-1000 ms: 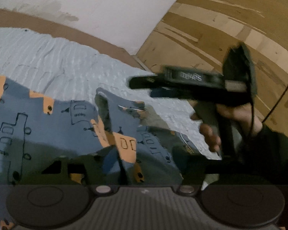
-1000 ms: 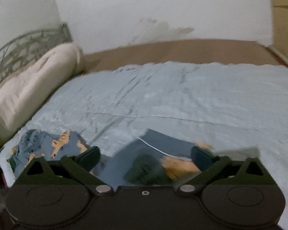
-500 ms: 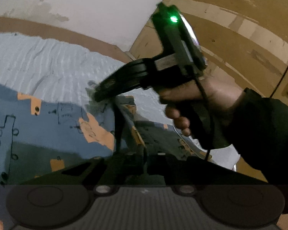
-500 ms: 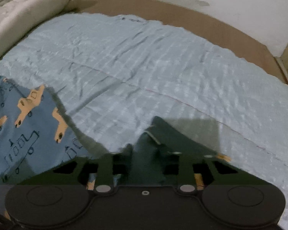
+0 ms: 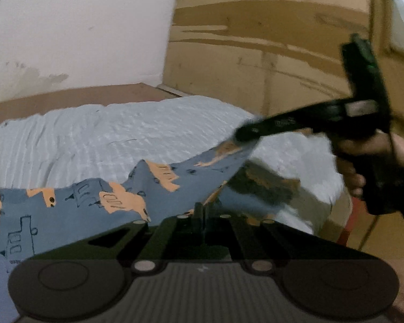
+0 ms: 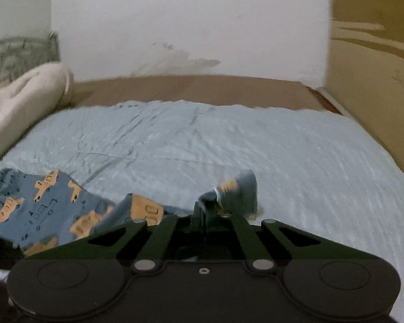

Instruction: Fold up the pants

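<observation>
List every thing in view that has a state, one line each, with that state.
pants: partly lifted off the bed, pinched at two spots
left tool: shut on the pants
right tool: shut on the pants
bedsheet: spread, wrinkled
pillow: lying at the bed's edge

Blue-grey pants [image 6: 43,202] printed with orange vehicles and dark outline drawings lie on a pale blue bedsheet [image 6: 229,145] ribbed with fine crinkled lines. Beyond the bedsheet runs a brown bed frame [image 6: 191,88], backed by a white wall [image 6: 191,18] marked with grey stains. To the bedsheet's left sits a cream pillow [image 6: 21,99]; to its right stands a tan wooden panel [image 5: 269,53] streaked darker brown. Both grippers, left [image 5: 200,212] and right [image 6: 202,212], are matte black.
</observation>
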`<state>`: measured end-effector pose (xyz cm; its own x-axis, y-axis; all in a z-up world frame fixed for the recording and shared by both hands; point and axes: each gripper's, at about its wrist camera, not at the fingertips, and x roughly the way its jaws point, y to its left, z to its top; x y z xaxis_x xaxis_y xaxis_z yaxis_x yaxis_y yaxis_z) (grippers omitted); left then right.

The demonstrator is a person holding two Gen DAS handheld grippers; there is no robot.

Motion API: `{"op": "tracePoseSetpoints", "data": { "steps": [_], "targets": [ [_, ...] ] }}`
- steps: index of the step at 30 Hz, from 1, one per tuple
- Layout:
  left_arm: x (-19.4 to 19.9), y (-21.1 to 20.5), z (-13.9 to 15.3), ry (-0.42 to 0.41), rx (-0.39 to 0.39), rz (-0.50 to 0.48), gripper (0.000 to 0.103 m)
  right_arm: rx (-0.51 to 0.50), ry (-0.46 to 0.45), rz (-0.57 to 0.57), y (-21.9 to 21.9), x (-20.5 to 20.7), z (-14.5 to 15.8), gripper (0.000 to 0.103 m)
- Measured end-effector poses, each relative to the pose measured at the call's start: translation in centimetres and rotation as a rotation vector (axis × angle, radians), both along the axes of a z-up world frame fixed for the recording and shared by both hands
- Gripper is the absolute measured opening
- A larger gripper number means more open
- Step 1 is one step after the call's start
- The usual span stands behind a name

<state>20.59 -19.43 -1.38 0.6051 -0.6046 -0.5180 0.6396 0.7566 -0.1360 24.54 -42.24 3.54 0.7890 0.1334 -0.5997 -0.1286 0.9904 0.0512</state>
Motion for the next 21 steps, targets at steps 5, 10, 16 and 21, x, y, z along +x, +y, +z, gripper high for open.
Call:
{"op": "tracePoseSetpoints", "data": {
  "steps": [5,10,16,21],
  "targets": [
    [-1.2,-1.1,-1.4,-0.01,0.095,-0.048,0.0,0.098,0.003,-0.099,-2.6,-5.7,-3.1,0.0],
    [-1.8,-1.7,-2.3,-0.002,0.14,-0.054,0.0,0.224,0.047,-0.142,-3.7,-7.5,-6.8,0.001],
    [-1.9,-1.7,-2.5,0.005,0.145,-0.049,0.0,0.378,0.005,-0.178,-4.9,-7.7,-7.6,0.022],
    [-2.0,-1.8,-2.4,0.001,0.151,-0.042,0.0,0.457,-0.024,-0.259,-6.2,-7.0,-7.9,0.025]
  ]
}}
